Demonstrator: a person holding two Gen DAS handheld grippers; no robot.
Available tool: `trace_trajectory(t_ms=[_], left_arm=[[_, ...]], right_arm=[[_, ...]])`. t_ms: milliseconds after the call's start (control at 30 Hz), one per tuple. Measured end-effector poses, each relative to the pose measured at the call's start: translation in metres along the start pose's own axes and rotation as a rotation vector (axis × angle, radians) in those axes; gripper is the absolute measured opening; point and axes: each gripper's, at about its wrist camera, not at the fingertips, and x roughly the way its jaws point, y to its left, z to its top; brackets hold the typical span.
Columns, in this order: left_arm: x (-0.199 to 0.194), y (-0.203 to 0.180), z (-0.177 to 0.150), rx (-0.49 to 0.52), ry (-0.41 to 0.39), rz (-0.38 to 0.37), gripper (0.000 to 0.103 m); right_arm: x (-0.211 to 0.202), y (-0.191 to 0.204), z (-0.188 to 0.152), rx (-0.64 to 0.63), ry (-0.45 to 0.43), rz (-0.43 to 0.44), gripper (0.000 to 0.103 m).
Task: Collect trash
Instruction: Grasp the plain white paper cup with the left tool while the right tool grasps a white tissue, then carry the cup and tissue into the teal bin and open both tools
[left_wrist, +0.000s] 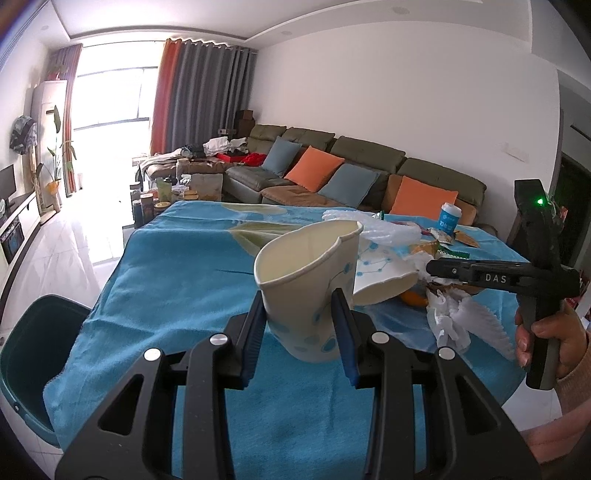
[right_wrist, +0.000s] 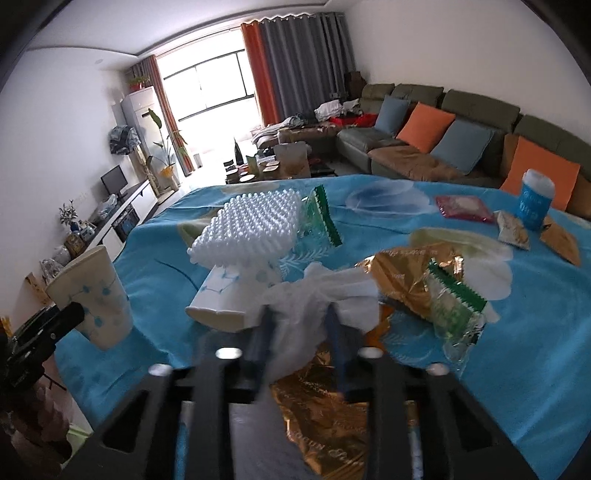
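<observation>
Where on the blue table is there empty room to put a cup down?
The blue tablecloth is bare on the window side, from the dented white paper cup in the left claw back to the far edge. It is crowded around the tipped paper cup, white bubble foam sheet and gold foil wrapper.

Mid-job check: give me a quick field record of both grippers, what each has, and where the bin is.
left gripper: shut on paper cup, held upright above the blue cloth
right gripper: shut on crumpled white tissue
second cup: lying on its side in the pile
trash bin: dark green, below the table's left edge, left wrist view
remaining: gold wrapper, bubble wrap
</observation>
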Motion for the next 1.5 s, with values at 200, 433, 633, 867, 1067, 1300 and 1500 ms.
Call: trace_trajectory(t_ms=[200,433,633,867,1067,1300,1500], left_arm=[[0.003,0.0,0.0,-0.007,0.002,0.009,0.036],[-0.01,0.017,0.005,-0.029,-0.024,0.052,0.036],[-0.035,0.049,0.008,-0.064,-0.063,0.15,0.036],[-0.072,0.104,0.004,-0.137,-0.091,0.312,0.036],[-0.099,0.152,-0.009,-0.193,-0.08,0.448,0.036],[-0.117,0.211,-0.031,-0.266,-0.024,0.57,0.036],[-0.109,0.24,-0.047,-0.313,0.036,0.602,0.036]], right_arm=[[-0.01,0.001,0.004,0.004,-0.043,0.018,0.002],[-0.051,0.013,0.02,-0.012,-0.171,0.074,0.002],[-0.066,0.051,0.031,-0.089,-0.205,0.215,0.002],[-0.039,0.13,0.043,-0.241,-0.162,0.432,0.002],[0.004,0.196,0.055,-0.345,-0.092,0.603,0.002],[0.054,0.269,0.055,-0.434,0.023,0.712,0.002],[0.092,0.311,0.046,-0.459,0.13,0.745,0.002]])
